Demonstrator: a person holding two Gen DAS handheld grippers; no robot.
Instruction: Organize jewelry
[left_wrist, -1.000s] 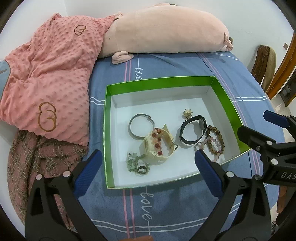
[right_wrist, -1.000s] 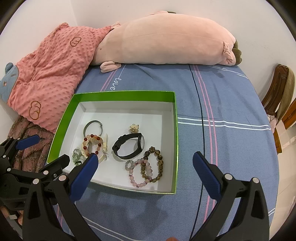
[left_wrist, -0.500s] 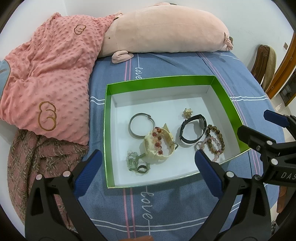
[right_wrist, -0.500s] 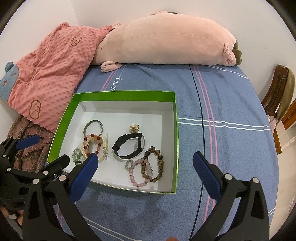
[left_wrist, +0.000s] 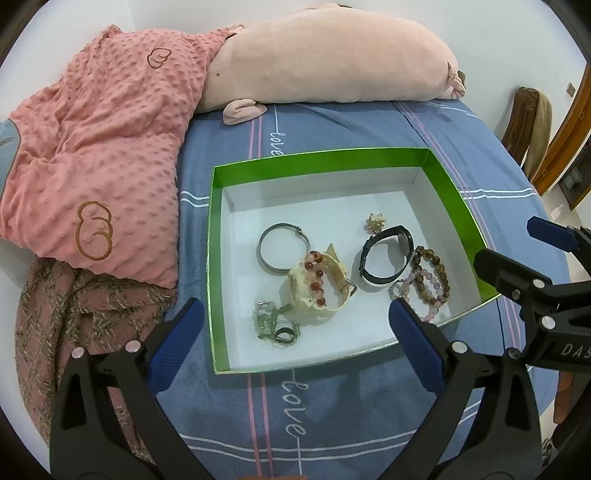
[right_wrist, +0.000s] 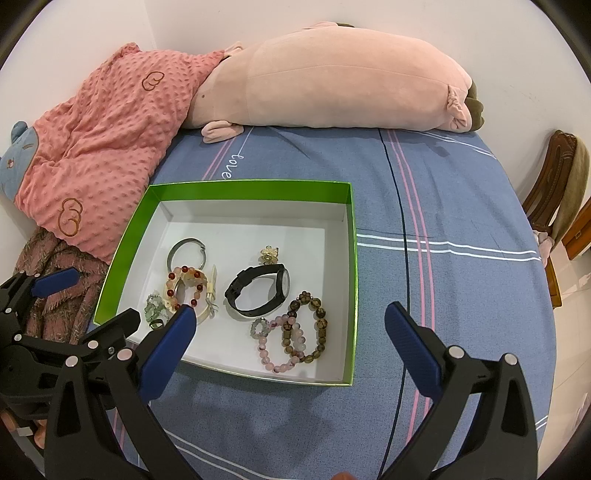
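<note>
Jewelry sits gathered in the green-walled box (left_wrist: 448, 195), just ahead of both our tools, and across the last second we see no piece shift and neither tool travel. Our left gripper (left_wrist: 295, 332) hangs with jaws spread wide and empty; between its tips lie the green bead cluster (left_wrist: 275, 323) and the cream bangle (left_wrist: 317, 291) with a red-bead bracelet draped on it, and beyond them the metal bangle (left_wrist: 282, 248). Our right gripper (right_wrist: 288, 328) is likewise wide and empty, with the pink and brown bead bracelets (right_wrist: 295, 338) overlapping between its tips, the black watch (right_wrist: 258, 291) just past them, and the small gold flower piece (right_wrist: 269, 254) beyond that. With nothing moved, we judge the task no further along than a second ago. Every piece lies inside the box, yet several overlap, so this fits either a sorting under way or a collection finished.
</note>
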